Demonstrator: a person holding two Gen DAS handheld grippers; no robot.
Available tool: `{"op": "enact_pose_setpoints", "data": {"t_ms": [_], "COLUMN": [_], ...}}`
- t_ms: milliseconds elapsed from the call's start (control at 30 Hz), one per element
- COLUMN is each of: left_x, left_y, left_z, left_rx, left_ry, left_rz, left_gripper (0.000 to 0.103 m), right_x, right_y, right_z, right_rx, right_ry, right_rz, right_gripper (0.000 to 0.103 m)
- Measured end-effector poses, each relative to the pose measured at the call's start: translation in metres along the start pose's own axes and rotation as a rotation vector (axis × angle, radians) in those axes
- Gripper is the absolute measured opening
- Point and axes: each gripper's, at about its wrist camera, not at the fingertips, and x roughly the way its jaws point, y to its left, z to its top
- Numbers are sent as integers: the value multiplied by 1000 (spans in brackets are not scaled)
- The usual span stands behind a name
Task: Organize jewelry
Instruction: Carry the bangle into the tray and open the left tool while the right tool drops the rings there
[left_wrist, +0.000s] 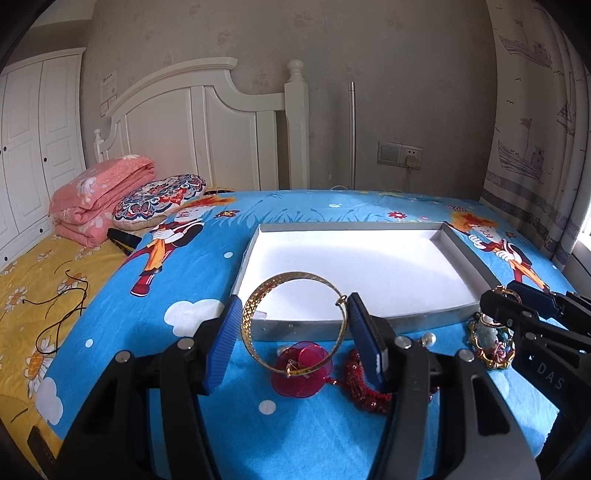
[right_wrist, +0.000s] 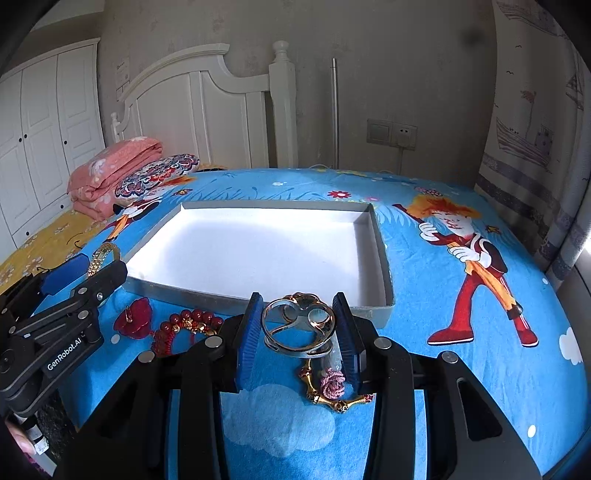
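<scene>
Gripping a gold bangle (left_wrist: 295, 325) lower centre, the left gripper (left_wrist: 291, 328) stands half open — the right gripper (right_wrist: 297, 328) clamps a silver ornament (right_wrist: 299, 328) before the white tray (right_wrist: 380, 266).

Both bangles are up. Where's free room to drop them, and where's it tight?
The white tray is bare wall to wall. Blue bedspread right of it is free too. Tight: the strip in front of the tray, with red flower, red beads and gold frame.
</scene>
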Motion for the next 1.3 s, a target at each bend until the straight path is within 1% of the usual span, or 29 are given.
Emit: {"op": "enact_pose_setpoints", "data": {"t_ms": [167,300,500,567,667,800,1000,1100,1200,1267,1300], "left_x": [10,29,71,84,99,115,140,149,148,148,146], "left_y": [-5,-11,-14,-13,-12,-12,-16,-16,-20,-22,-24], "left_z": [14,31,55,60,66,72,76,77,79,78,78], "left_rx": [17,30,21,14,26,29,46,31,55,71,78], "left_ry": [5,28,100,122,119,127,155,177,144,138,134], "left_rz": [-14,-39,-50,-40,-3,16,48,43,71,61,60], "left_gripper": [57,57,57,57,57,57,57,56,56,57,59], "right_x": [7,21,49,56,68,88,111,119,126,130,132], "right_y": [2,1,-3,-3,-4,-5,-12,-18,-23,-25,-26], "right_z": [8,23,50,59,71,83,92,92,89,87,86], "right_rx": [-12,-26,-27,-26,-31,-19,1,22,34,49,56], "right_ry": [2,3,10,11,10,31,60,76,91,105,111], "right_rz": [0,-5,-18,-19,-20,-29,-45,-57,-73,-76,-76], "right_gripper": [38,38,38,38,38,38,38,38,39,39,41]}}
